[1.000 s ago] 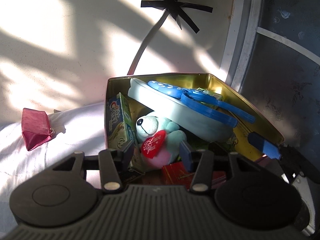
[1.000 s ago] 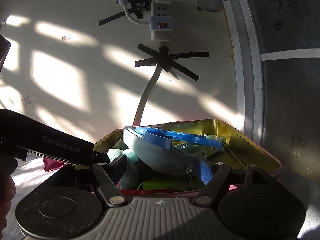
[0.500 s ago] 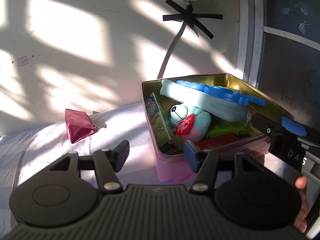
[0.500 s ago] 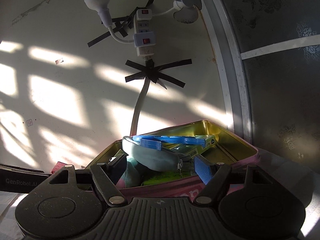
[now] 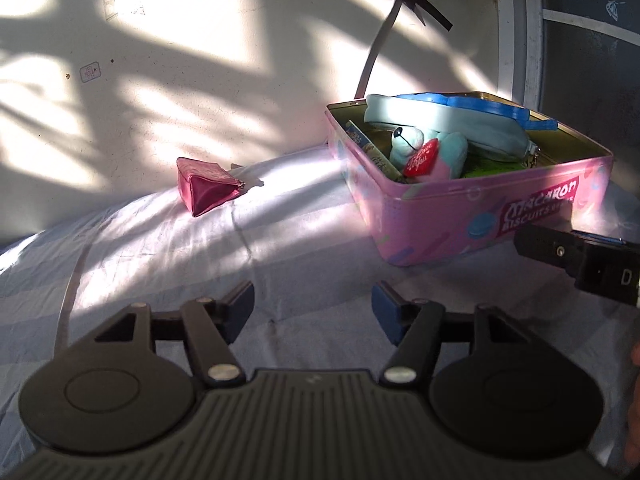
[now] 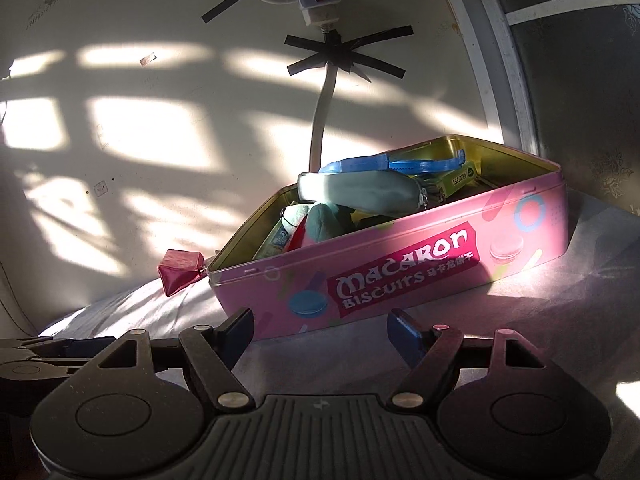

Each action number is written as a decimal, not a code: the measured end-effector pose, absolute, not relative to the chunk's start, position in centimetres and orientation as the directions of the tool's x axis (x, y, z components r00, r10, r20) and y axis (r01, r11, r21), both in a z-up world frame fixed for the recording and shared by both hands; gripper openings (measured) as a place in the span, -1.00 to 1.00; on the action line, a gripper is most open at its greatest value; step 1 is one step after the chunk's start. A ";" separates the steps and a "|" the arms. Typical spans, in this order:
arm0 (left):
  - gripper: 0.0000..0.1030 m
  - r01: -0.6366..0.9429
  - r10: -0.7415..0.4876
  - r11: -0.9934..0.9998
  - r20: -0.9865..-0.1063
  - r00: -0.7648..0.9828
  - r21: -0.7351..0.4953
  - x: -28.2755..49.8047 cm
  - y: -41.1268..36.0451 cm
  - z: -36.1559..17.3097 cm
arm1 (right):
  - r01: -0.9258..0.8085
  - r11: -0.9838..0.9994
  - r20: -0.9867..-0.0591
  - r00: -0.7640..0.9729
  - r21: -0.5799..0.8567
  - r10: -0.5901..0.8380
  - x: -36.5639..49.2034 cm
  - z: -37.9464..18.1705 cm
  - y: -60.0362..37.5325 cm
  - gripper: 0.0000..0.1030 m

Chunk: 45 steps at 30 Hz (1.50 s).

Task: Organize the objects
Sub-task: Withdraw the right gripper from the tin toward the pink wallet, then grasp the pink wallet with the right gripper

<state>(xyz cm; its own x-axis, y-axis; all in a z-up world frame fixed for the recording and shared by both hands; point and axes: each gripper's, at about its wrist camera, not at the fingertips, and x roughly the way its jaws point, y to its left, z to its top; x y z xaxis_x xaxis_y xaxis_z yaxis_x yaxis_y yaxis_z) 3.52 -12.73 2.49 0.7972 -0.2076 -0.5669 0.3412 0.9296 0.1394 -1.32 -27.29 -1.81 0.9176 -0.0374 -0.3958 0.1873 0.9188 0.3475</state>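
Note:
A pink biscuit tin (image 5: 472, 216) (image 6: 400, 268) sits open on the bed at the right. In it lie a teal plush toy with a red heart (image 5: 424, 152), a light blue pouch (image 5: 444, 128) (image 6: 360, 192), blue plastic pieces (image 5: 500, 106) (image 6: 400, 164) and small green boxes (image 6: 460, 178). A red coin pouch (image 5: 206, 188) (image 6: 180, 270) lies on the sheet left of the tin. My left gripper (image 5: 312, 312) hovers over bare sheet, its jaws opening with nothing between them. My right gripper (image 6: 320, 330) is open and empty in front of the tin's long side.
A pale wall (image 5: 200, 80) rises right behind the bed, with a taped cable (image 5: 380, 40) and a power strip (image 6: 316, 4). A dark window frame (image 6: 504, 60) stands at the right. The wrinkled white sheet (image 5: 180, 260) spreads out left of the tin.
Both grippers have pulled back from the tin. The left one left the plush toy inside, swung left over the sheet and spread its jaws wider. The right one stayed open.

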 end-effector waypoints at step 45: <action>0.39 -0.006 -0.051 0.996 -0.594 0.803 -0.094 10.6 6.4 -0.2 | -0.083 0.989 -0.574 0.807 0.121 0.138 11.2 -2.9 -10.6 0.47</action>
